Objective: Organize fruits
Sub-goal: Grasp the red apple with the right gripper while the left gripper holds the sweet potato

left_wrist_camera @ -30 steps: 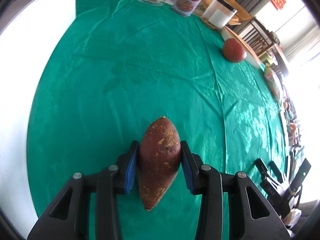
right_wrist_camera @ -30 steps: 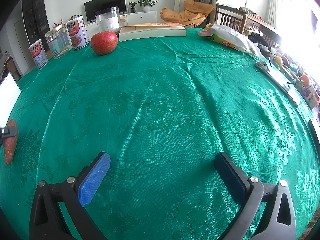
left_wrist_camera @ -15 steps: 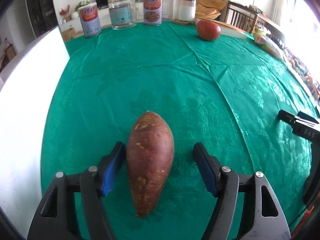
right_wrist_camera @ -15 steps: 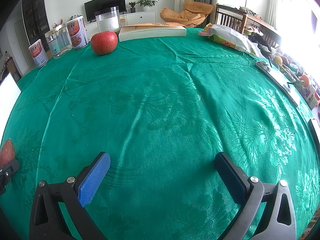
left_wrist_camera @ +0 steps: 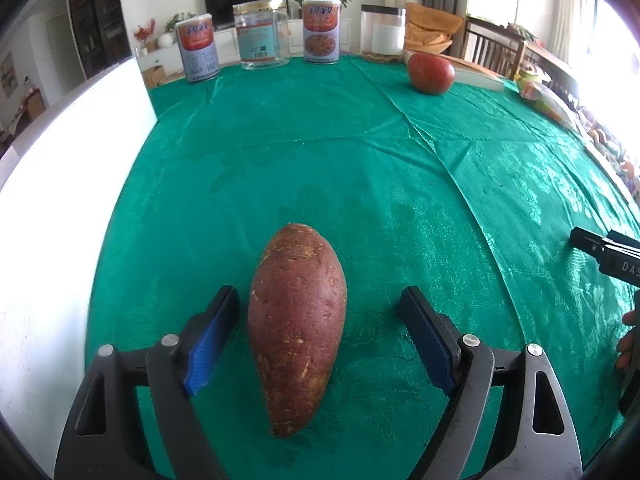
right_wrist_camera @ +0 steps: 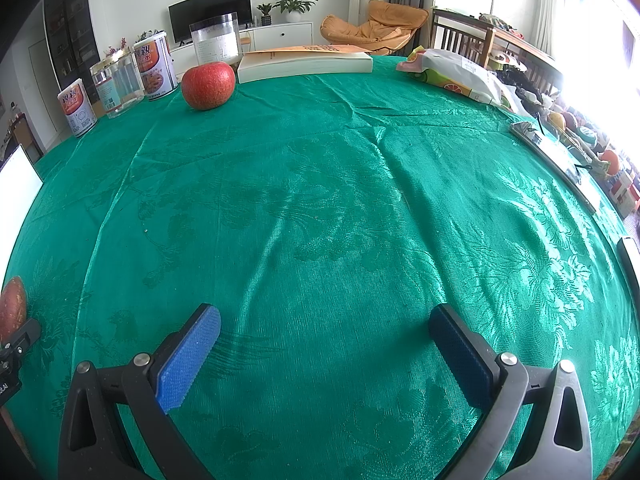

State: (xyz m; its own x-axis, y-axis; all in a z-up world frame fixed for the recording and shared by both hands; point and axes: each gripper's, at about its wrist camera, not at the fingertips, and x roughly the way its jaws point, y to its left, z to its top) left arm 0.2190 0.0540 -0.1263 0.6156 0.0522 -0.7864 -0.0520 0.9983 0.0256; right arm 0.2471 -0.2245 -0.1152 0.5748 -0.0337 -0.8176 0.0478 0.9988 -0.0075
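The left gripper (left_wrist_camera: 320,332) has its fingers spread, released around a sweet potato (left_wrist_camera: 297,322) that lies on the green worktop (left_wrist_camera: 360,168) between them, apparently touching neither pad. Far back, a red apple (left_wrist_camera: 431,73) sits just beside a book (right_wrist_camera: 306,63). The right gripper (right_wrist_camera: 326,350) is also released, holding nothing, low over bare cloth.

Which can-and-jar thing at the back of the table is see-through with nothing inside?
The clear jar with the gold lid, standing between the two printed cans. The black-lidded jar has something at its bottom.
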